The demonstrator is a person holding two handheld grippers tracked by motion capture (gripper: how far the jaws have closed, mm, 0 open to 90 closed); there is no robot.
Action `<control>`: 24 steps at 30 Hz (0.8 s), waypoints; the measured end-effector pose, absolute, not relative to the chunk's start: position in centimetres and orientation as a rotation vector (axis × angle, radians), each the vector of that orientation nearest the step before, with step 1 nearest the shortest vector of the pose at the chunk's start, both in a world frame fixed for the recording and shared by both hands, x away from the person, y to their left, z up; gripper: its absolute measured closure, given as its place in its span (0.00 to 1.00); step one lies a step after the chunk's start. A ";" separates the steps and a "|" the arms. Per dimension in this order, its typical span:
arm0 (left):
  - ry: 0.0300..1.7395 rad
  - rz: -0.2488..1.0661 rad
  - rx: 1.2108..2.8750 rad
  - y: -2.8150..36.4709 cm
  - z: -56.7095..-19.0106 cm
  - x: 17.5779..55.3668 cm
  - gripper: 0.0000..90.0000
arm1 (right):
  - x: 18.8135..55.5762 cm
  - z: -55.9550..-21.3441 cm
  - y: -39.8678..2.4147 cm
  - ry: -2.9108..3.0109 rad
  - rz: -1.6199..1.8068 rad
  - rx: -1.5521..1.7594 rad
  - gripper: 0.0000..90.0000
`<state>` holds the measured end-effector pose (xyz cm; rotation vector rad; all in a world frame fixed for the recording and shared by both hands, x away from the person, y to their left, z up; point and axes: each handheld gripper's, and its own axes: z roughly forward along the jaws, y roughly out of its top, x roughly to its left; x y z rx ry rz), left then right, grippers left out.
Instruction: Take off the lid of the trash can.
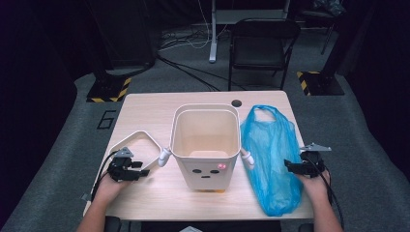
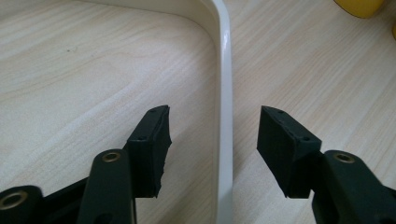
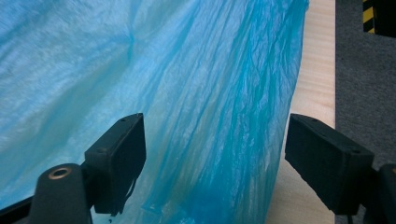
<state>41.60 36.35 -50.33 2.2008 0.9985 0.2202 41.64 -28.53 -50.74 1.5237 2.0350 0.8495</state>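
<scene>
A cream bin (image 1: 206, 145) with a drawn face and small white arms stands upright in the middle of the wooden table (image 1: 145, 104). To its left a white rim frame (image 1: 138, 137) lies flat on the wood. My left gripper (image 1: 142, 174) is open, its jaws either side of the frame's bar (image 2: 224, 93) without touching it, as the left gripper (image 2: 214, 126) view shows. A crumpled blue plastic bag (image 1: 270, 150) lies flat to the right of the bin. My right gripper (image 1: 288, 166) is open at the bag's right edge, and the blue bag (image 3: 187, 93) lies below the right gripper (image 3: 215, 135), between its jaws.
The table's right edge (image 3: 320, 70) runs close beside the bag, with grey floor beyond. A round hole (image 1: 236, 103) sits in the table's far side. Behind the table stand a black folding chair (image 1: 261, 43) and striped stand bases (image 1: 109, 89). A yellow foot (image 2: 359, 7) shows under the bin.
</scene>
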 end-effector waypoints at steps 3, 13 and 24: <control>0.992 0.224 2.211 36.4 -50.3 41.6 0.44 | 41.8 -51.0 -28.4 2.045 0.825 1.538 0.22; 0.992 0.225 2.215 36.4 -50.3 41.6 0.44 | 41.9 -51.2 -28.7 2.112 0.873 1.539 0.62; 0.993 0.223 2.212 36.4 -50.3 41.6 0.44 | 41.8 -51.0 -28.0 2.188 0.853 1.473 0.71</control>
